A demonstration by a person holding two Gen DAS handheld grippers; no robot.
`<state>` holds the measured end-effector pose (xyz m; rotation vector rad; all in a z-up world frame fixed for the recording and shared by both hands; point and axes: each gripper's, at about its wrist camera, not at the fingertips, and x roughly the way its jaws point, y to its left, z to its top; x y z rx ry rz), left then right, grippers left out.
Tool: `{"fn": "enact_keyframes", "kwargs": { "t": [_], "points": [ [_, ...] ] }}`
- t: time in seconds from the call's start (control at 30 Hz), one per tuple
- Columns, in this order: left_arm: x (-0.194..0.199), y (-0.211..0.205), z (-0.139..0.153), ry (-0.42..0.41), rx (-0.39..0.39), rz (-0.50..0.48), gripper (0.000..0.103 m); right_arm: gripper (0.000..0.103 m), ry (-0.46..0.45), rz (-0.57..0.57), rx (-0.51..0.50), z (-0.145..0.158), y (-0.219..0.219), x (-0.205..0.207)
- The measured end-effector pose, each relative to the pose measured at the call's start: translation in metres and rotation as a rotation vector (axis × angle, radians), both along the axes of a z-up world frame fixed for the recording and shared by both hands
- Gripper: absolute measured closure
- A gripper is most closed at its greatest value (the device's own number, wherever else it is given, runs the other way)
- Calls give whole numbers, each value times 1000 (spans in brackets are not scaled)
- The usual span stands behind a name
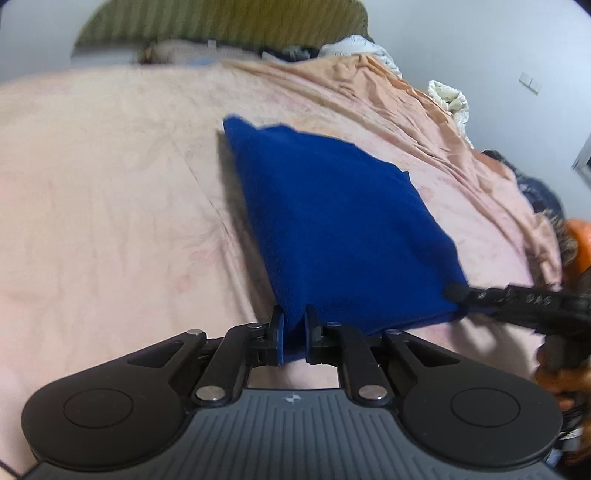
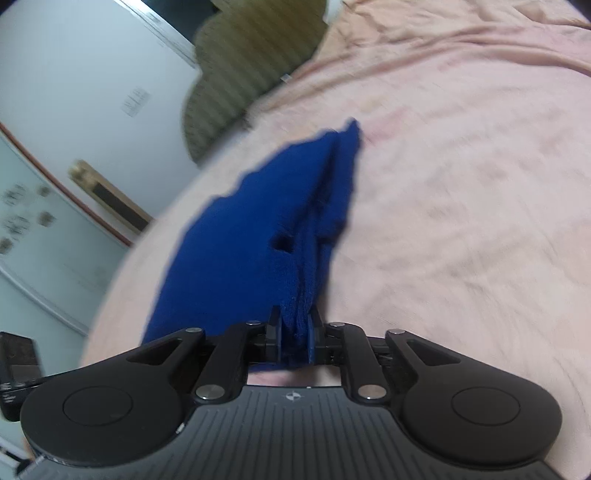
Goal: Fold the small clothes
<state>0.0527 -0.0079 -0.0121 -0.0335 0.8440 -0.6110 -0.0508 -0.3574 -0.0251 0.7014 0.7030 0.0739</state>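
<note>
A dark blue cloth [image 1: 332, 221] lies folded on the pink bed sheet [image 1: 110, 184], its near edge lifted. My left gripper [image 1: 293, 325] is shut on the cloth's near left corner, blue fabric pinched between the black fingers. In the left wrist view the right gripper [image 1: 458, 295] comes in from the right and clamps the cloth's near right corner. In the right wrist view my right gripper [image 2: 294, 328] is shut on a thick bunch of the blue cloth [image 2: 251, 240], whose layers run away from the fingers across the bed.
The pink sheet [image 2: 461, 221] covers the bed, rumpled toward the far right. Pillows and bedding [image 1: 448, 96] pile up at the head, under a striped headboard [image 1: 221, 22]. A hand [image 1: 554, 373] holds the right gripper at the right edge. A white wardrobe [image 2: 55, 129] stands beside the bed.
</note>
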Motion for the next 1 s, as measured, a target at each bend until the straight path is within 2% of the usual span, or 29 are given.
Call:
{"fn": "enact_keyframes", "kwargs": {
  "t": [0.07, 0.1, 0.13, 0.17, 0.2, 0.3, 0.37, 0.43, 0.5, 0.63, 0.83, 1.0],
  "points": [
    [-15, -4, 5, -64, 53, 22, 83, 73, -6, -30, -104, 9, 8, -7],
    [-20, -5, 6, -81, 67, 37, 71, 69, -18, -55, -181, 16, 15, -11],
    [-24, -5, 5, -89, 77, 58, 62, 70, -35, -79, -262, 24, 23, -17],
    [-27, -6, 3, -91, 85, 80, 48, 66, -55, -97, -336, 31, 32, -21],
    [-30, -7, 0, -94, 92, 98, 45, 65, -82, -100, -392, 37, 42, -25],
    [-35, -11, -9, -100, 152, 129, 45, 46, -116, -28, -432, 34, 61, -25],
    [-40, -11, -11, -117, 176, 145, 45, 46, -65, -27, -442, 22, 66, -21],
    [-44, -11, -12, -137, 195, 156, 45, 46, 2, -73, -521, 11, 70, -18],
    [-48, -12, -12, -151, 204, 163, 38, 41, 0, -99, -556, 11, 74, -25],
    [-52, -16, -14, -164, 210, 189, 32, 19, -21, -83, -519, 11, 79, -31],
    [-61, -21, -18, -197, 240, 214, 23, 8, -14, -65, -548, 9, 90, -36],
    [-66, -21, -22, -224, 242, 237, 16, 4, -4, -68, -601, 5, 98, -39]
  ]
}}
